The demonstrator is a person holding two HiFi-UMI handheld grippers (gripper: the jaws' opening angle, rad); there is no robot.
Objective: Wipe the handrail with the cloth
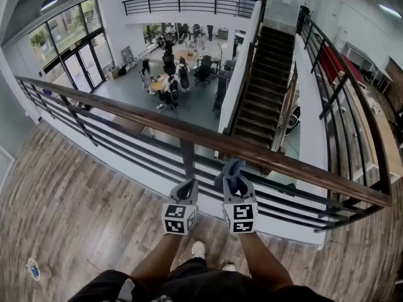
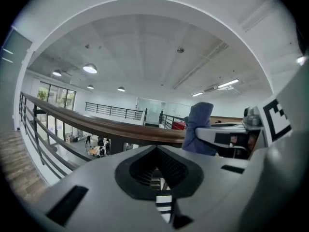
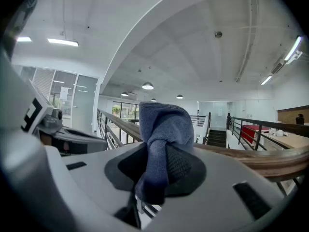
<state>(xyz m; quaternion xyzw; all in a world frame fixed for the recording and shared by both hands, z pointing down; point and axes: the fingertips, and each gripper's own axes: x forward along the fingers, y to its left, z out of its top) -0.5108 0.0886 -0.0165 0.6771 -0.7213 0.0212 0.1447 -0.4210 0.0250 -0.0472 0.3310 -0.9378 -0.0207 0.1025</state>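
Cloth: a blue cloth (image 3: 161,124), bunched up, stands out of the right gripper (image 1: 235,180), whose jaws are closed on its lower part.
Place of the cloth: at the near edge of the brown wooden handrail (image 1: 126,114), close to a dark post (image 1: 187,159). Whether it touches the wood, I cannot tell.
Left gripper: the left gripper (image 1: 187,190) is just beside the right one, below the rail. Its jaws are together, with nothing between them.
Hidden or unclear: the lower end of the cloth disappears between the dark pads. The person's arms (image 1: 157,257) are cut by the bottom edge. A small round thing (image 1: 33,269) on the floor is too small to identify.
Surface: a floor (image 1: 75,187) of wooden planks, with a white shoe (image 1: 198,249) on it.
Room: an upper gallery with dark metal bars under the rail. Below it there is a hall with people (image 1: 170,74) at desks, a dark staircase (image 1: 267,87) and glass doors (image 1: 82,61).
Writing: the cubes (image 1: 178,218) carry black-and-white square markers. Other print is too small to read.
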